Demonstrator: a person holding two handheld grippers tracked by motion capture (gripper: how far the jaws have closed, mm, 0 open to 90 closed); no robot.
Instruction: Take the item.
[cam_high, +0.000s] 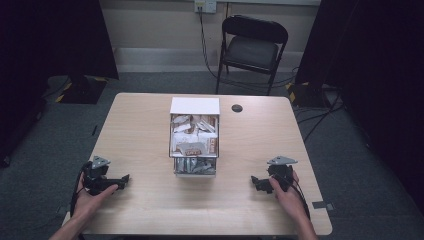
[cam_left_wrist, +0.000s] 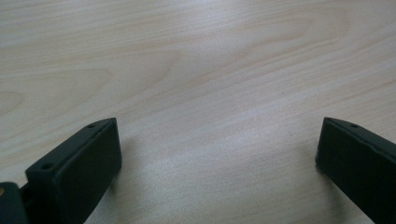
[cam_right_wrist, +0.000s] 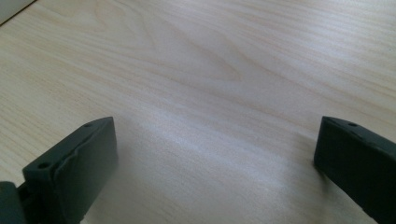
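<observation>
A white box (cam_high: 194, 134) with open drawers full of small wrapped packets stands at the middle of the wooden table (cam_high: 140, 125). My left gripper (cam_high: 121, 181) rests on the table near the front left, held in a hand, jaws pointing right toward the box. My right gripper (cam_high: 256, 183) rests near the front right, jaws pointing left. In the left gripper view the gripper (cam_left_wrist: 217, 154) is open, jaws wide apart over bare wood. The right gripper (cam_right_wrist: 215, 154) is likewise open over bare wood in the right gripper view.
A black folding chair (cam_high: 252, 47) stands beyond the far table edge. A small dark round cap (cam_high: 237, 108) lies in the table near the back. Dark curtains hang at both sides, and cables run over the grey floor.
</observation>
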